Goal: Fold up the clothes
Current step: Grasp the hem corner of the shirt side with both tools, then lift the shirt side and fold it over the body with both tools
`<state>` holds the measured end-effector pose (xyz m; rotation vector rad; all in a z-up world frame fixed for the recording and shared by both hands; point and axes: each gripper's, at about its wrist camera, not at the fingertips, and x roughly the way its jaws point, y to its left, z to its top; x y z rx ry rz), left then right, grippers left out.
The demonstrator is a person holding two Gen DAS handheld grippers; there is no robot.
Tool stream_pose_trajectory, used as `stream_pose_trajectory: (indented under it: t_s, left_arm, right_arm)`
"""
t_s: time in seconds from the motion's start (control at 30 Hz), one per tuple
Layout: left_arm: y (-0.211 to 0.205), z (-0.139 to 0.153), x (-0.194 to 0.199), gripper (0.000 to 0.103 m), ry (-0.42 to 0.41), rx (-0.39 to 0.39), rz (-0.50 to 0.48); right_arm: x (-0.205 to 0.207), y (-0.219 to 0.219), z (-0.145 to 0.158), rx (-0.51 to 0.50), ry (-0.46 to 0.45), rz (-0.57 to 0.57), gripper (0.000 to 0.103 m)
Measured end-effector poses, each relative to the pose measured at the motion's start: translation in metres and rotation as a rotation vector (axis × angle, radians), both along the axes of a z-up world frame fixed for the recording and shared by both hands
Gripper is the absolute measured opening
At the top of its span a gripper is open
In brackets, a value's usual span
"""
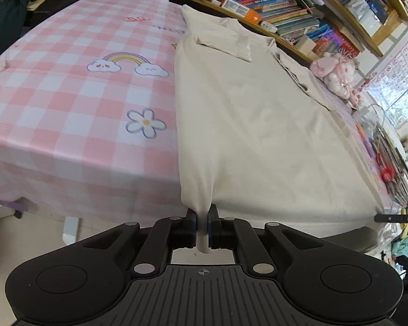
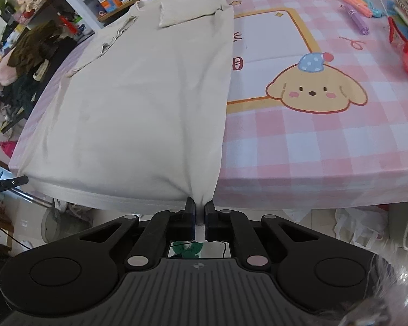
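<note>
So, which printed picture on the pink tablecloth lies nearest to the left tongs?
The flower: white petals, yellow centre, lying beside the shirt edge. The rainbow with two clouds is farther up the tablecloth.

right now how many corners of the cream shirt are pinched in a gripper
2. The left gripper is shut on the cream shirt at its near left hem corner; the right gripper is shut on its near right hem corner. The far corners lie free.
</note>
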<state>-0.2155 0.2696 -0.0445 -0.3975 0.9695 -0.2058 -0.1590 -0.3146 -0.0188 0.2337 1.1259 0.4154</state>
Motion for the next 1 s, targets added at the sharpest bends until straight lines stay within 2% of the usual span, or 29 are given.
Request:
stream_pose_trajectory:
  t_s: [0.5, 0.6, 0.73, 0.87, 1.0]
  left_arm:
    - [-0.008, -0.012, -0.065, 0.006, 0.100, -0.073, -0.027]
    - [-0.011, -0.009, -0.068, 0.006, 0.091, -0.085, -0.030]
    - [-0.016, 0.011, -0.058, 0.006, 0.009, -0.124, -0.008]
    - [-0.018, 0.041, -0.031, 0.006, -0.109, -0.176, 0.027]
    - [-0.007, 0.070, 0.012, 0.006, -0.260, -0.324, 0.123]
  right_arm:
    - [-0.051, -0.034, -0.001, 0.024, 0.109, 0.040, 0.006]
    - [-0.056, -0.040, -0.002, 0.050, 0.122, 0.040, 0.006]
    - [-0.049, -0.039, 0.011, 0.115, 0.099, 0.044, 0.006]
    - [-0.025, -0.048, 0.045, 0.234, 0.028, 0.010, 0.006]
    - [0.012, -0.063, 0.084, 0.375, -0.104, -0.080, 0.006]
